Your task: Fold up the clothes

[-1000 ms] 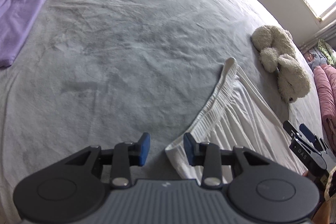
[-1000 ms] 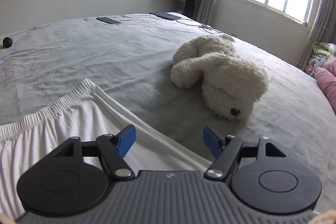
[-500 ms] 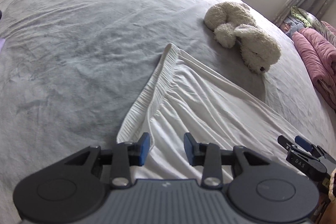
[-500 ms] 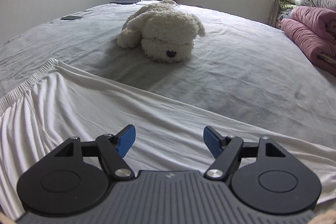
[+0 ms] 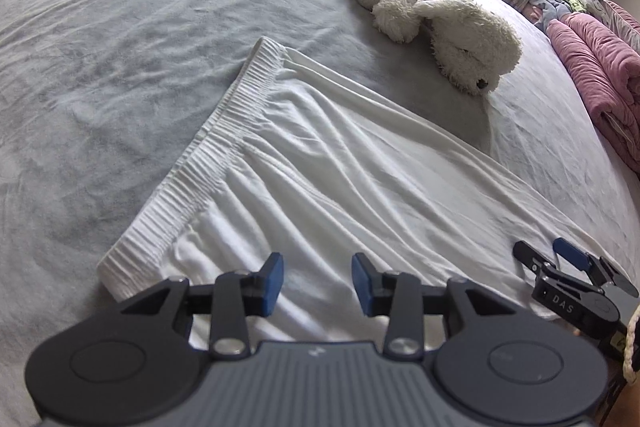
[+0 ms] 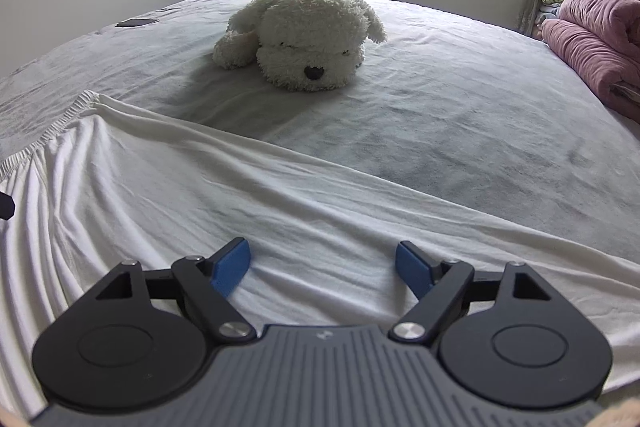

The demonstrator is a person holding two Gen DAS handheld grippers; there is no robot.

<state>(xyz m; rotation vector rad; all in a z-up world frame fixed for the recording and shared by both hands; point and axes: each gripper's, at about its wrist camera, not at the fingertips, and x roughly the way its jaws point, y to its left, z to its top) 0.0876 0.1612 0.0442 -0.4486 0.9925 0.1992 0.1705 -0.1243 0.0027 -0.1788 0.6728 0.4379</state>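
Garment (image 5: 340,163), white, rumpled, elastic-waisted

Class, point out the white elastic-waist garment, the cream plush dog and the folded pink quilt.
White elastic-waist garment (image 5: 340,167), left wrist view, pleated middle.
Cream plush dog (image 6: 308,39), right wrist view, head.
Folded pink quilt (image 6: 592,43), right wrist view, side.

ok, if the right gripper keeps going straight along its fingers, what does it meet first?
Probably the white garment spread just ahead of the open right gripper, well before the plush dog. Depth is uncertain.
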